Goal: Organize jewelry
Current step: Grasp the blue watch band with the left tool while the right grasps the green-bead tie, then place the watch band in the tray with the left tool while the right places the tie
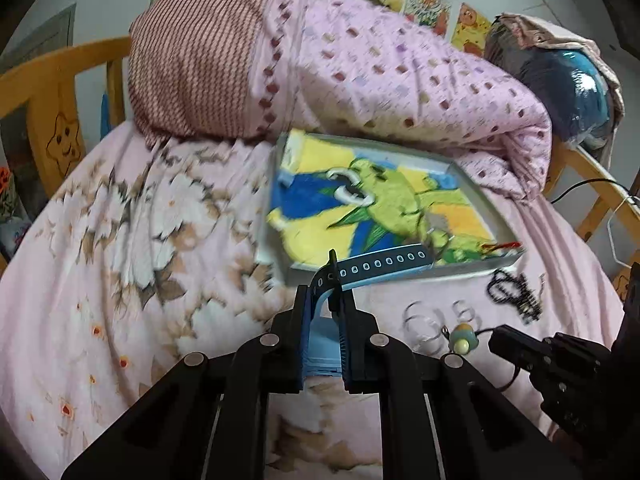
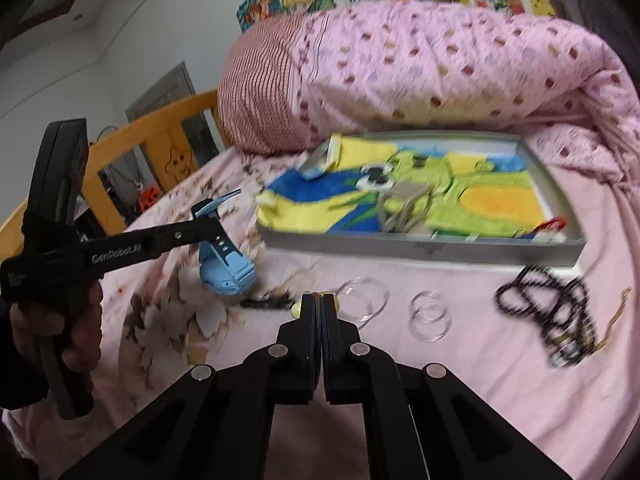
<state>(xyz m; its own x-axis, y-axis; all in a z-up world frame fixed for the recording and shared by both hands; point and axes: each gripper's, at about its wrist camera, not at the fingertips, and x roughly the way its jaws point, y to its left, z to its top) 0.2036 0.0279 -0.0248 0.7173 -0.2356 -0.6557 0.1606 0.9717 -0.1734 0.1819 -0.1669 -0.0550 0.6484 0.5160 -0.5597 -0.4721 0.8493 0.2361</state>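
Watch (image 1: pixel 320 340) is being carried clamped between the left gripper (image 1: pixel 324 304) jaws, its strap running forward-right toward the tray (image 1: pixel 476 196) just ahead, while the right gripper (image 2: pixel 319 300), jaws pressed together, is being held by the small charm (image 1: pixel 463 339).

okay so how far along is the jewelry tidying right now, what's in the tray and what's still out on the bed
Partly done. The tray already holds a few pieces, blurred, on its colourful towel. In hand: the left gripper is shut on the blue watch; the right gripper is closed by the small yellow-green charm. Still on the bedsheet: two clear bangles and the black bead necklace.
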